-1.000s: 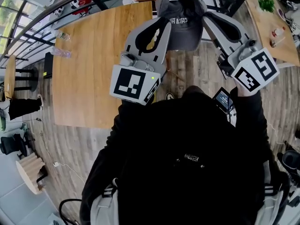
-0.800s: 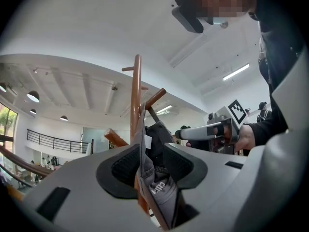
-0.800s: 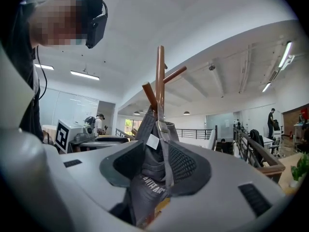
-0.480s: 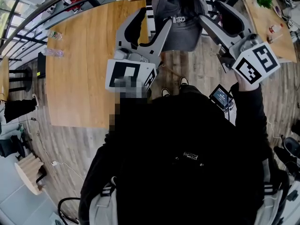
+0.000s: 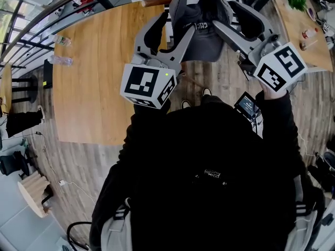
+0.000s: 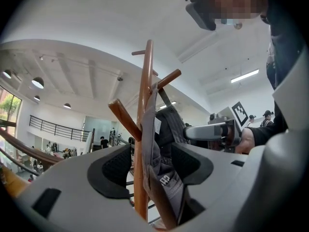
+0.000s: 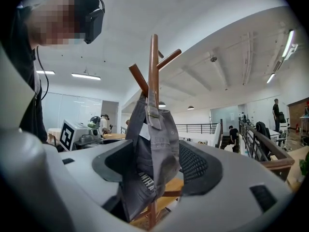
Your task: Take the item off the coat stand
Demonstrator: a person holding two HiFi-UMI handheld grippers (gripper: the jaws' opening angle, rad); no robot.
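A dark grey cap [image 5: 201,33] with white lettering hangs from a peg of the wooden coat stand [image 6: 145,105], at the top middle of the head view. My left gripper [image 5: 174,21] reaches up at the cap's left side. Its jaws are opening, and the stand's pole and the cap [image 6: 164,173] hang between the pads without being pressed. My right gripper [image 5: 226,14] comes in from the right. Its jaws are opening too, and the cap [image 7: 152,149] hangs loose between them in front of the stand [image 7: 153,66].
A long wooden table [image 5: 104,67] lies to the left below the stand, with two plastic bottles [image 5: 63,59] near its far edge. Another table [image 5: 309,41] with small items stands at the right. A small screen [image 5: 246,106] sits by my right arm. People stand far off.
Both grippers' jaws have spread from nearly shut to wide apart. The left gripper has risen toward the cap, and both pairs of jaws now straddle it.
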